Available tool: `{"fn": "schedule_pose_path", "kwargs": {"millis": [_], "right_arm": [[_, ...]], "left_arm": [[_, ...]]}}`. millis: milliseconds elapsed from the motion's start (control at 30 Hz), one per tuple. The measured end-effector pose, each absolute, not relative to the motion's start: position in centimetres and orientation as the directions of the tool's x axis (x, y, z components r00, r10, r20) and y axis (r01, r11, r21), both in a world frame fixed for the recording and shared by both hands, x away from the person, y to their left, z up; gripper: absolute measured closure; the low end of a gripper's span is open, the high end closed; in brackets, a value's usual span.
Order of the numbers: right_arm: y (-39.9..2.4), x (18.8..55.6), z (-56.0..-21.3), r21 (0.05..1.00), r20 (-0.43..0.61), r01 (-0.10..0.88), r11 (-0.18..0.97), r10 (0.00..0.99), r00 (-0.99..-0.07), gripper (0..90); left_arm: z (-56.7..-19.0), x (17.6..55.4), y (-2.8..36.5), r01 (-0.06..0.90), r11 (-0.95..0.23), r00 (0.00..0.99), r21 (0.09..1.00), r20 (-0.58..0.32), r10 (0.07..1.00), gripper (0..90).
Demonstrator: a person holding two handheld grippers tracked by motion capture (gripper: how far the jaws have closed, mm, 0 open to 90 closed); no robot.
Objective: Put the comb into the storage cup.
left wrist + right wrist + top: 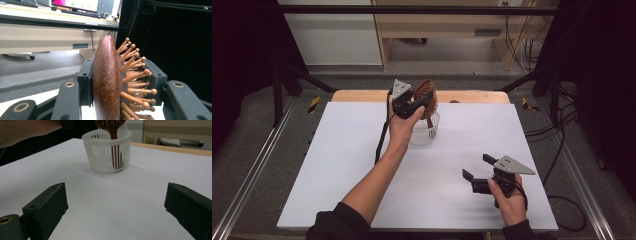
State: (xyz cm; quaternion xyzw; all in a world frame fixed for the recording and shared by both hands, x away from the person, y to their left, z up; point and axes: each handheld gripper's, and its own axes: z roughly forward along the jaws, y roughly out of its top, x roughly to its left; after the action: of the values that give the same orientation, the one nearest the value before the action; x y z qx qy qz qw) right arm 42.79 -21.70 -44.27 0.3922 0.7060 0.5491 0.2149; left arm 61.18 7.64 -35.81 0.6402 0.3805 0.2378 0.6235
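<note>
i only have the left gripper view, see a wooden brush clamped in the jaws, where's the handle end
Observer: The hairbrush handle reaches down into a white slotted basket; the right gripper view shows it through the slots.
Operator: is the basket standing ok
Observer: Yes, upright on the white table, towards its far side.
Operator: where's the other tool
Observer: The right tool is low over the near right part of the table, jaws wide apart with nothing between them, pointed at the basket.
Operator: and mine from above
Observer: The left tool grips the brush head above the basket's rim.
</note>
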Motion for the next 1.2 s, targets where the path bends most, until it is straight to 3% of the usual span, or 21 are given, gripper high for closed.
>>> {"fn": "schedule_pose_path", "kwargs": {"millis": [1200], "right_arm": [[-21.6, 43.0, -44.4, 0.941, 0.128, 0.325, 0.093, 0.791, -0.599, 4.8]], "left_arm": [[-36.2, 61.3, 9.8, 0.186, 0.030, 0.608, 0.982, -0.139, 0.782, 47.7]]}}
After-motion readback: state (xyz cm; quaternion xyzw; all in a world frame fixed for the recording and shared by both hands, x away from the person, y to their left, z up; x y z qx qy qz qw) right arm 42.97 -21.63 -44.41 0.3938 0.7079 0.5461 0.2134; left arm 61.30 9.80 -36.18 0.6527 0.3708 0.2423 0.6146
